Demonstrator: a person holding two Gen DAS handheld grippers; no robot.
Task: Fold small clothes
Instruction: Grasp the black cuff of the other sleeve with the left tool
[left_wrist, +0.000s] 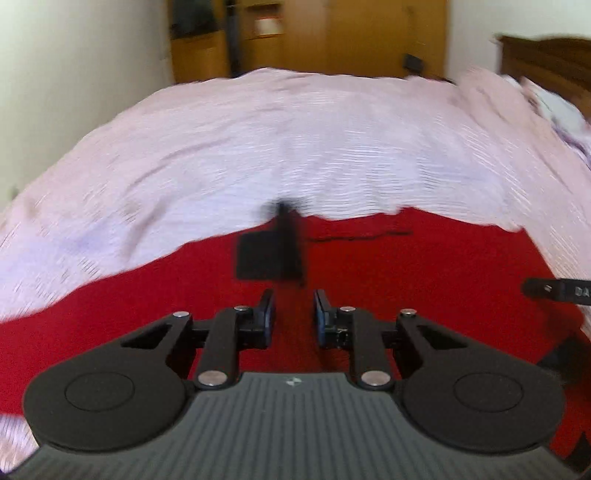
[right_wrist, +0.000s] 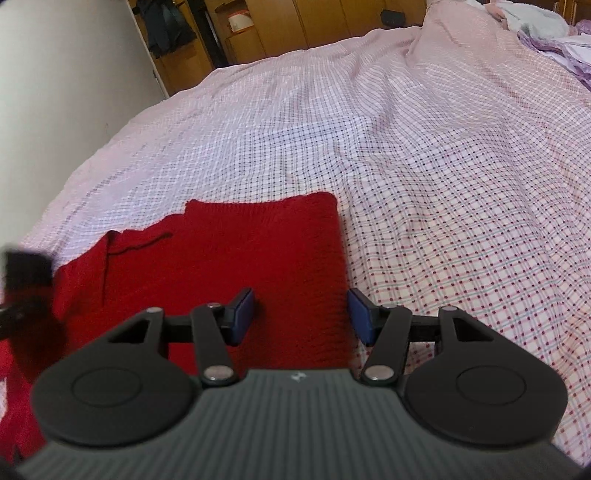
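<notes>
Clearly the red sweater (right_wrist: 258, 258) lies flat on the checked bedspread (right_wrist: 443, 166), filling the lower left and middle of the right wrist view, spread out so that it can be folded. At the far left edge of that view a blurred dark shape is the left gripper (left_wrist: 293, 314), hovering over the cloth; in its own view its jaws stand a little apart with nothing between them, above the red knit and just short of a black label (left_wrist: 267, 256) that sits mid-frame. Moving right, one part of the garment is already laid over as a neat rectangular panel whose long axis runs up the frame, away from the camera, its straight edge facing right. The right gripper (right_wrist: 301, 314) straddles that edge at lower centre, jaws spread wide and empty, one over the knit and one over the bedspread, probably placed to catch the edge for another fold.
</notes>
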